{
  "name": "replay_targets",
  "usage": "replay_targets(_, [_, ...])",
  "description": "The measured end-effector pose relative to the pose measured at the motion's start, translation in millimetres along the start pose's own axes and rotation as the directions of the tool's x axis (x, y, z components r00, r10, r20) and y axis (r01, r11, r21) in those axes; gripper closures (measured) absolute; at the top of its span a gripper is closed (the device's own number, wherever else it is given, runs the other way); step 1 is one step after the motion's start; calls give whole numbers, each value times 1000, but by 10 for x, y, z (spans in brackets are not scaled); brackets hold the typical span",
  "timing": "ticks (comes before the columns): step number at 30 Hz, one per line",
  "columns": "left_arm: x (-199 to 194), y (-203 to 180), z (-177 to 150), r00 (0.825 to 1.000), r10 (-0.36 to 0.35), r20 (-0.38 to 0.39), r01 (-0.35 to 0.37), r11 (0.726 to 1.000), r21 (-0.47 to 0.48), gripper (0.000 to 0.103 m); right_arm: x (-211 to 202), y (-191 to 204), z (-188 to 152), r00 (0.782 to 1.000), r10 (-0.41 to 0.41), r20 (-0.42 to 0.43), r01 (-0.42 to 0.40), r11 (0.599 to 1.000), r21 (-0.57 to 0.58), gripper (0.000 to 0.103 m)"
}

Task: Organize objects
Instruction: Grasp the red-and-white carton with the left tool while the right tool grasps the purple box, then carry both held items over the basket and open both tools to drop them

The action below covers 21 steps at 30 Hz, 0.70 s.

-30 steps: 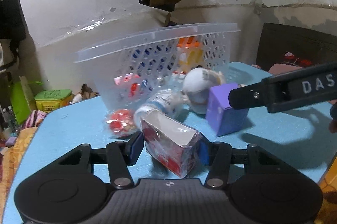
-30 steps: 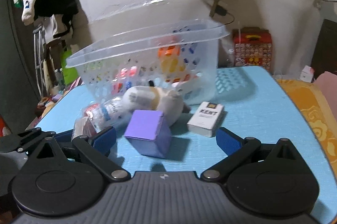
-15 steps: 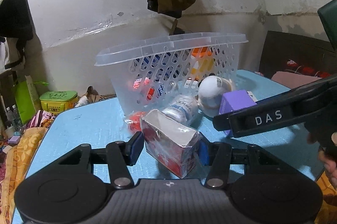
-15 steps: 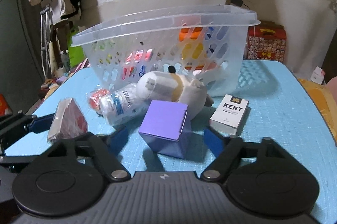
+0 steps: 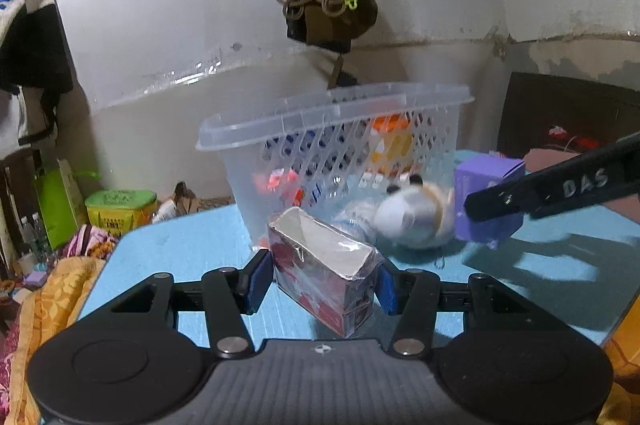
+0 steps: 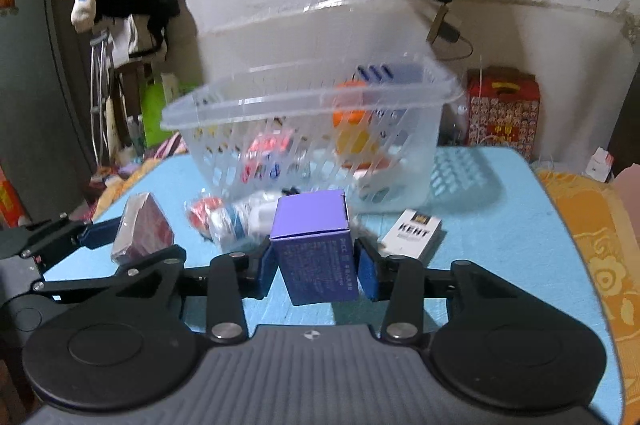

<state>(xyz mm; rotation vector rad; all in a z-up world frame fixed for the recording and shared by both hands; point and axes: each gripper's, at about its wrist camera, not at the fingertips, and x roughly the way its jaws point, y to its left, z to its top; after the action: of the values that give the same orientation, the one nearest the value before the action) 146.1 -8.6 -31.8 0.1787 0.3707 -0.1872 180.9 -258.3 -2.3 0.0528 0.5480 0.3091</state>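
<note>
1. The right gripper grasps a purple box between its blue pads, held upright above the blue table.
2. The left gripper clamps a red foil-topped box, tilted, with its long axis running away from the camera.
3. The clear perforated basket stands straight ahead of both grippers, its open rim higher than both boxes; each must likely rise over the near wall.
4. Neither gripper looks clearly nearer to the basket.
5. Between grippers and basket lie a plush toy, a small bottle and a white KENT pack.
</note>
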Motion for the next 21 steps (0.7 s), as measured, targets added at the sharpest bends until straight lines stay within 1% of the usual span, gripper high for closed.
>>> replay_targets(12, [-115, 96, 58, 999, 13, 49, -12, 1000, -23, 47, -100, -97, 57, 998, 24, 51, -25, 1000, 20, 58])
replay_targets(15, [-139, 106, 74, 998, 6, 59, -4, 1000, -31, 47, -143, -143, 63, 997, 41, 67, -43, 999, 29, 58])
replay_targets(21, [-182, 99, 92, 997, -10, 76, 13, 999, -33, 47, -212, -281, 87, 995, 47, 89, -52, 997, 62, 58])
